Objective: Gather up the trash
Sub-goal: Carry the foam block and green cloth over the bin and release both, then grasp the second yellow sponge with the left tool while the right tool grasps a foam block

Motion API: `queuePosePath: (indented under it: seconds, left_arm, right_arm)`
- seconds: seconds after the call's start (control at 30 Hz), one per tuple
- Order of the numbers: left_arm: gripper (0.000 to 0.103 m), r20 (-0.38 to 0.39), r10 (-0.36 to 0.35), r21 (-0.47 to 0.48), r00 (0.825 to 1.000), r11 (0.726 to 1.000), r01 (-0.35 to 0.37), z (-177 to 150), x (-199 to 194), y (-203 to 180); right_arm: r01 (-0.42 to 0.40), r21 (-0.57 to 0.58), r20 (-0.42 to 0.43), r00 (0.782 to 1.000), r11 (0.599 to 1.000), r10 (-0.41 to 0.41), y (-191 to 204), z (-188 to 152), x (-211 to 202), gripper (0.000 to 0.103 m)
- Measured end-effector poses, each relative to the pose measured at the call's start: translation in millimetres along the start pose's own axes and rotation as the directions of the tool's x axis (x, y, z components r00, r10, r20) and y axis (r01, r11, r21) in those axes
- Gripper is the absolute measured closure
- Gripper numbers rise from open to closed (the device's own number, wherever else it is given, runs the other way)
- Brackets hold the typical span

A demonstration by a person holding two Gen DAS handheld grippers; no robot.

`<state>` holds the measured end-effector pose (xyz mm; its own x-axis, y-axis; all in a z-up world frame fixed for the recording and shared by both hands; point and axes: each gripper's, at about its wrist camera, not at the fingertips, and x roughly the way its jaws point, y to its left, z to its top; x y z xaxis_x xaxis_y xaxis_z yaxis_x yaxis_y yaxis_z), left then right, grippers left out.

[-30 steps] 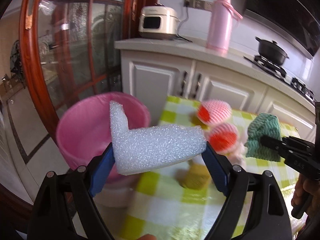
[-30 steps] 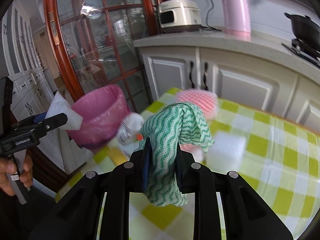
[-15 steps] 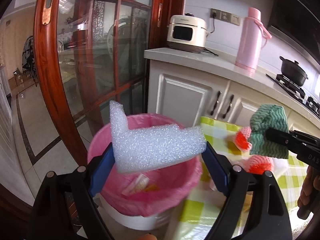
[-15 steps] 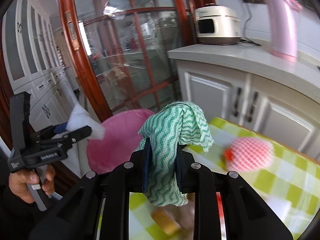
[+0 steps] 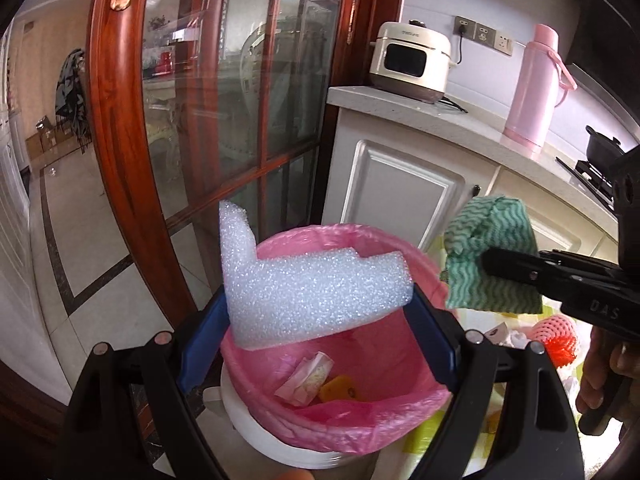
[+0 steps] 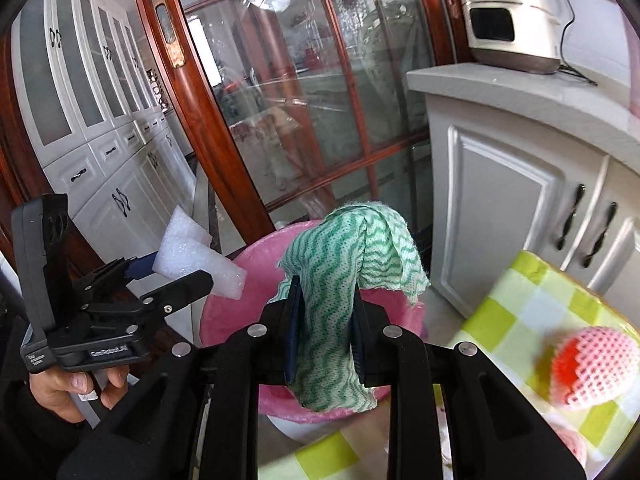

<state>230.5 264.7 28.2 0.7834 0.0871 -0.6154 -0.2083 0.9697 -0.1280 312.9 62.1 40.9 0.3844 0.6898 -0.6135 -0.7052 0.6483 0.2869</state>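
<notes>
In pink-lined bin (image 5: 384, 412), crumpled wrapper (image 5: 306, 378), yellow scrap (image 5: 340, 388)

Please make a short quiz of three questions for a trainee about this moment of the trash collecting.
1. What does the left gripper hold?
2. True or false: the pink-lined bin already has trash inside.
3. The right gripper is shut on: A) a bottle, B) a green wavy cloth, C) nothing.

Key
1. A white foam piece, held over the bin.
2. True: wrappers lie at the bottom.
3. B
</notes>
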Motion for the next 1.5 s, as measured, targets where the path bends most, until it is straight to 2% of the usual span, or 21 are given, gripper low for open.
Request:
queuePosePath:
  seconds: [0.1, 0.17, 0.23, 0.5, 0.57, 0.7, 0.87, 0.93, 1.13, 1.5]
  left_arm:
    - [0.02, -0.007, 0.001, -0.008, 1.0, 1.0, -0.001, -1, 1, 4]
    - [0.02, -0.009, 0.004, -0.01, 1.0, 1.0, -0.004, -1, 1, 6]
    - [0.02, -0.007, 0.003, -0.018, 1.0, 1.0, -0.003, -1, 0, 8]
    - [0.02, -0.012, 0.004, -0.013, 1.0, 1.0, -0.004, -1, 3, 4]
    - [0.018, -0.014, -0.001, -0.01, 1.0, 1.0, 0.001, 0, 4, 2]
    - [0.005, -0.013, -0.004, -0.006, 1.0, 1.0, 0.004, 5, 7, -4]
    - [0.005, -0.001, -0.011, -0.007, 1.0, 1.0, 0.011, 7, 2, -15]
    - [0.005, 0.007, -0.017, 0.001, 1.0, 1.0, 0.017, 4, -3, -23]
    - [0.005, 0.014, -0.061, 0.035, 0.998, 0.998, 0.061, -20, -21, -63]
    - [0.005, -0.052, -0.192, 0.132, 0.98, 0.971, 0.198, -86, -43, -172]
  right_arm:
    - [-0.012, 0.017, -0.015, 1.0, 1.0, 0.012, -3, 4, 12, 0.077]
    - [-0.024, 0.029, -0.023, 0.999, 0.999, 0.025, -5, 6, 18, 0.065]
    - [-0.025, 0.024, -0.023, 0.999, 0.999, 0.025, -5, 8, 20, 0.049]
    - [0.018, 0.031, -0.019, 1.0, 0.999, -0.018, -15, 3, 16, 0.048]
    - [0.026, 0.037, -0.015, 1.0, 0.999, -0.025, -20, 2, 11, 0.048]
    - [0.044, 0.056, 0.008, 0.999, 0.997, -0.044, -30, 3, -6, 0.048]
    - [0.085, 0.078, 0.034, 0.996, 0.993, -0.087, -51, -3, -38, 0.045]
    - [0.119, 0.093, 0.061, 0.99, 0.989, -0.125, -63, -12, -59, 0.032]
    - [0.211, 0.155, 0.091, 0.97, 0.965, -0.226, -101, -56, -118, 0.03]
    - [0.403, 0.243, 0.082, 0.898, 0.883, -0.432, -142, -167, -213, 0.023]
